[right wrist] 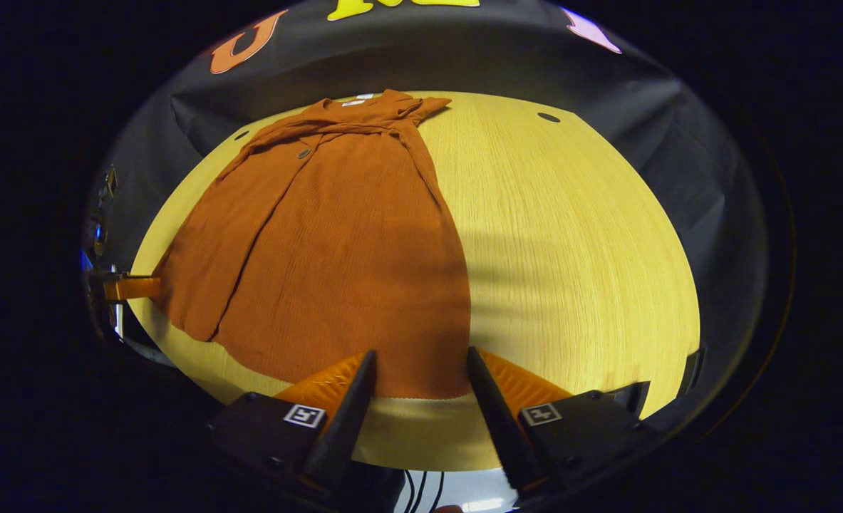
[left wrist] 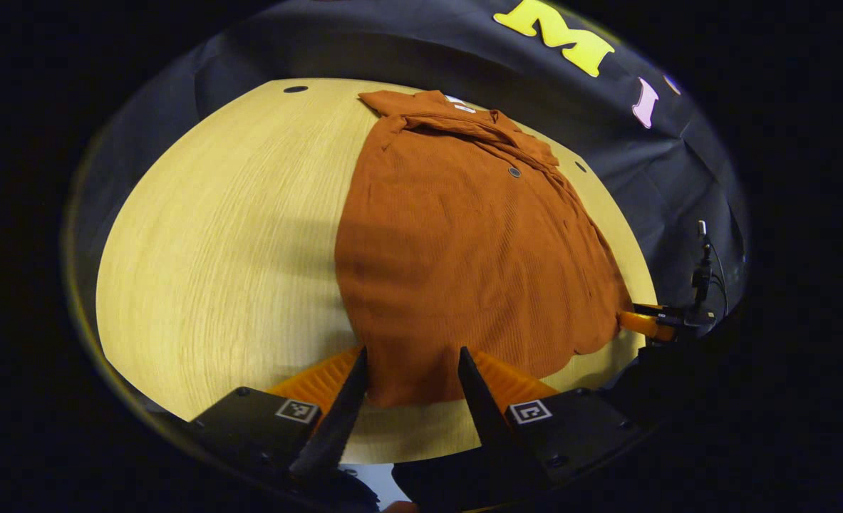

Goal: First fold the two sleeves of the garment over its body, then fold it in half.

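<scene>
Lying flat on the bench with its sleeves already folded in, the garment leaves its near hem between the released left tongs and right tongs, seemingly poised for halving.

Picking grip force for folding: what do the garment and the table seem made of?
Garment: rust-orange fabric, probably ribbed knit or crinkled weave; fine lengthwise ridges, matte, soft folds at the collar. Table: pale wood or wood-look laminate; straight grain lines and a smooth, slightly glossy surface.
</scene>
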`<state>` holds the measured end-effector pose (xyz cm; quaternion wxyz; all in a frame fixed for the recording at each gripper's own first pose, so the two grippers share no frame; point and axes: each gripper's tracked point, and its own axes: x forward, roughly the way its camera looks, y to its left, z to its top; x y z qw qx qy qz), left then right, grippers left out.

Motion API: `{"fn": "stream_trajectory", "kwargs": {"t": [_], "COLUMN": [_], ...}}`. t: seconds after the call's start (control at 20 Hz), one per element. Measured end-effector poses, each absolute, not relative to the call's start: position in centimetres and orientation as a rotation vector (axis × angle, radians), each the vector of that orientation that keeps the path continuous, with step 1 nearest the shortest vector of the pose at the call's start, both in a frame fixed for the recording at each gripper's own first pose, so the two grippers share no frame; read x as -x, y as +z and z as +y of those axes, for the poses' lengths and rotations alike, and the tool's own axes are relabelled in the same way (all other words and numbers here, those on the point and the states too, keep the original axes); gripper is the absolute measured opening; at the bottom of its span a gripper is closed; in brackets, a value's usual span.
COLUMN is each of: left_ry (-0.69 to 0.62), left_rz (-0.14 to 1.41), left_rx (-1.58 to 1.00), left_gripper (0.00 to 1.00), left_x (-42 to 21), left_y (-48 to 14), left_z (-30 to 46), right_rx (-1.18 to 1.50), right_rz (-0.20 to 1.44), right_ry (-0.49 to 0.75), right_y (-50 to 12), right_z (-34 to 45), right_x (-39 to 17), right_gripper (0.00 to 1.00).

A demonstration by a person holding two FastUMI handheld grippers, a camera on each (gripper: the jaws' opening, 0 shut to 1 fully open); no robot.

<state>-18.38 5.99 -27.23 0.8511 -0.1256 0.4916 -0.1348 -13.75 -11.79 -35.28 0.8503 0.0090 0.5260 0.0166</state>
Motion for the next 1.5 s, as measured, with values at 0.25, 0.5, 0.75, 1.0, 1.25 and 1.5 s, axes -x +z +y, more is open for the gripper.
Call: {"fn": "stream_trajectory", "kwargs": {"t": [0.25,0.5,0.75,1.0,1.25,1.5], "left_ry": [-0.249,-0.280,-0.327,-0.350,-0.343,-0.382], "left_rz": [1.044,1.010,0.902,0.810,0.710,0.609], "left_rx": [0.301,0.233,0.211,0.151,0.121,0.140], "left_gripper": [0.25,0.04,0.03,0.03,0.03,0.03], "left_x": [17.4,16.7,13.4,9.9,6.3,1.4], "left_y": [-27.6,-26.2,-21.5,-18.2,-14.6,-9.6], "left_z": [6.7,6.5,5.7,5.4,5.8,5.2], "right_rx": [-0.134,-0.127,-0.160,-0.194,-0.180,-0.153], "right_rz": [1.103,1.094,0.970,0.856,0.760,0.655], "right_ry": [0.018,0.028,0.070,0.077,0.111,0.156], "right_y": [-35.3,-34.5,-29.5,-25.0,-20.6,-15.5], "right_z": [-11.3,-11.3,-10.4,-10.3,-9.8,-9.0], "right_x": [12.6,11.8,8.1,3.4,-1.2,-7.1], "right_gripper": [0.21,0.06,0.06,0.06,0.06,0.06]}}
